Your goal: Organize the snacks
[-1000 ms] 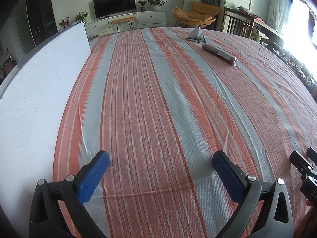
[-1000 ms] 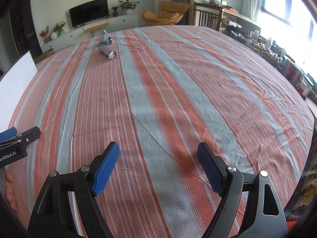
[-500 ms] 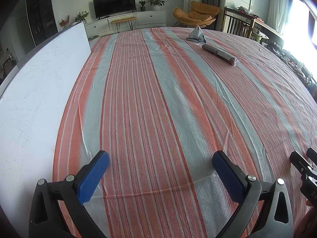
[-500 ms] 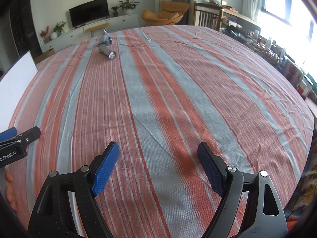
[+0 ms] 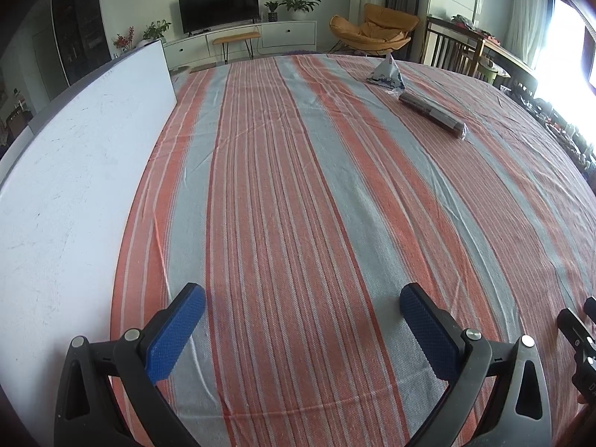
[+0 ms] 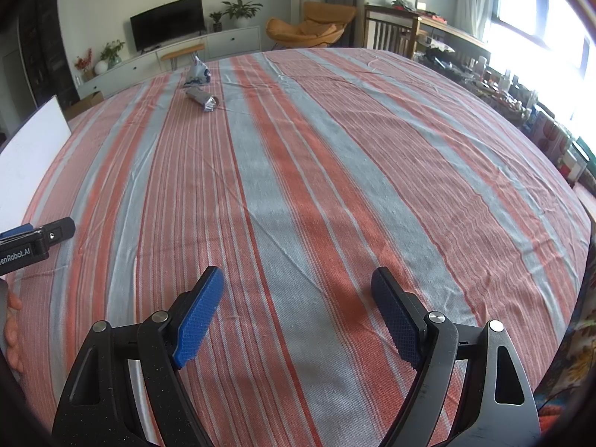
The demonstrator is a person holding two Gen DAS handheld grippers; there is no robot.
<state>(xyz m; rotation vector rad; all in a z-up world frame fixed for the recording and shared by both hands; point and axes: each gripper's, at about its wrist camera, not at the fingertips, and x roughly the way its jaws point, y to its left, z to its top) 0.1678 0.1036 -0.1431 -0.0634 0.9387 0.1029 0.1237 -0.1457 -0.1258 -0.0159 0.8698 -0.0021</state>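
Note:
Two snacks lie far off on the striped cloth: a white and blue pyramid-shaped packet (image 5: 387, 71) (image 6: 197, 72) and, just in front of it, a long dark foil-wrapped roll (image 5: 432, 113) (image 6: 203, 100). My left gripper (image 5: 301, 300) is open over the near part of the cloth, nothing between its blue pads. My right gripper (image 6: 298, 283) is likewise open and empty, low over the cloth. Both grippers are well short of the snacks. The left gripper's tip (image 6: 56, 232) shows at the left edge of the right wrist view.
An orange and grey striped cloth (image 5: 316, 186) covers the table. A white board (image 5: 74, 171) lies along its left side. Behind the table stand a TV cabinet (image 5: 238, 39), an orange chair (image 5: 376, 29) and wooden chairs (image 5: 454, 52). Cluttered shelves (image 6: 521, 111) line the right.

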